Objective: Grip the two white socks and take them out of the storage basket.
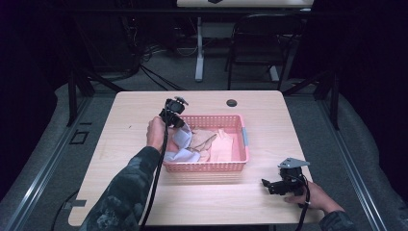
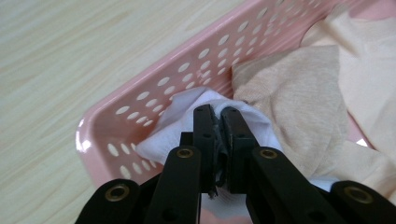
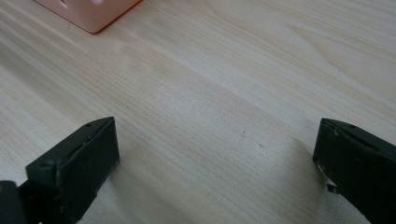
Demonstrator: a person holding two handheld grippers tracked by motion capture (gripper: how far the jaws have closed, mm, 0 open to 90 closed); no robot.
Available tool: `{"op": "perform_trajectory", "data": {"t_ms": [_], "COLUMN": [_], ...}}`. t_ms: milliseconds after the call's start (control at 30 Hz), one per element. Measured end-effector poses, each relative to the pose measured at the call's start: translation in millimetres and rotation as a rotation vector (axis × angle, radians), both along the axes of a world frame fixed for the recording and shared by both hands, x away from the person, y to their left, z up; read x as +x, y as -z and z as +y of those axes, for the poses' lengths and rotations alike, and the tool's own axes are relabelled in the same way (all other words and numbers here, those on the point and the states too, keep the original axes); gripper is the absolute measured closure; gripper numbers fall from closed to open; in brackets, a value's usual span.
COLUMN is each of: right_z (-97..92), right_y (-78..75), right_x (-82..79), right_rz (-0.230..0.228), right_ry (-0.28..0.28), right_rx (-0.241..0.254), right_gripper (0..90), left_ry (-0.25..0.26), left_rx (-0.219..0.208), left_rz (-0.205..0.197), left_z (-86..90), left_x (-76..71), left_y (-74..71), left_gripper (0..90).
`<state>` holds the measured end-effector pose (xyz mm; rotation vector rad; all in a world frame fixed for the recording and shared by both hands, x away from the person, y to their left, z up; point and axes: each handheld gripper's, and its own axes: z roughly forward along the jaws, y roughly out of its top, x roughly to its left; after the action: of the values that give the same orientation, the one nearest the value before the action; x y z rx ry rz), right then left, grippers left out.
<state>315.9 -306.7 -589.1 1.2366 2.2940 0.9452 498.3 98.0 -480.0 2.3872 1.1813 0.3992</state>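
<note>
A pink perforated basket (image 1: 211, 167) stands in the middle of the table with several garments in it. A white cloth (image 1: 180, 144) lies at its left end, partly draped over the rim. My left gripper (image 1: 179, 124) reaches down into that end. In the left gripper view the left gripper (image 2: 218, 112) is shut on a fold of the white cloth (image 2: 168, 130), just inside the basket wall (image 2: 154, 79). A beige garment (image 2: 299, 98) lies beside it. My right gripper (image 1: 267, 185) rests on the table at the front right. In its own view the right gripper (image 3: 217, 140) is open over bare wood.
A corner of the basket (image 3: 93, 11) shows at the top left of the right gripper view. A peach garment (image 1: 223, 147) lies in the basket's right half. A black round grommet (image 1: 232, 103) sits near the table's far edge. A chair (image 1: 260, 38) stands beyond the table.
</note>
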Motion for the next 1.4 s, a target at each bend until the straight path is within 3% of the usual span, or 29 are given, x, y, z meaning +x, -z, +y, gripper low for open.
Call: {"op": "perform_trajectory", "data": {"t_ms": [133, 167, 567, 1000, 1400], "right_z": [-0.1, 0.0, 0.0, 0.0, 0.0], "right_y": [0.1, 0.1, 0.0, 0.0, 0.1], "right_x": [0.1, 0.1, 0.0, 0.0, 0.1], "right_rz": [-0.003, -0.003, -0.001, -0.001, -0.003], "right_ry": [-0.001, -0.001, 0.000, 0.000, -0.001], "right_rx": [0.000, 0.000, 0.000, -0.001, -0.001], "right_gripper": [0.0, 0.0, 0.0, 0.0, 0.0], "left_ry": [-0.001, 0.003, 0.058, 0.096, 0.101], "left_rx": [-0.037, -0.060, -0.132, -0.171, -0.210], "left_rz": [-0.032, -0.056, -0.197, -0.261, -0.324], "left_z": [8.0, 13.0, 32.0, 40.9, 59.0], "left_x": [-6.8, -12.3, -47.8, -65.9, -83.7], "left_y": [-8.2, -14.6, -58.7, -93.6, -139.0], "left_gripper": [85.7, 85.7, 85.7, 85.7, 85.7]}}
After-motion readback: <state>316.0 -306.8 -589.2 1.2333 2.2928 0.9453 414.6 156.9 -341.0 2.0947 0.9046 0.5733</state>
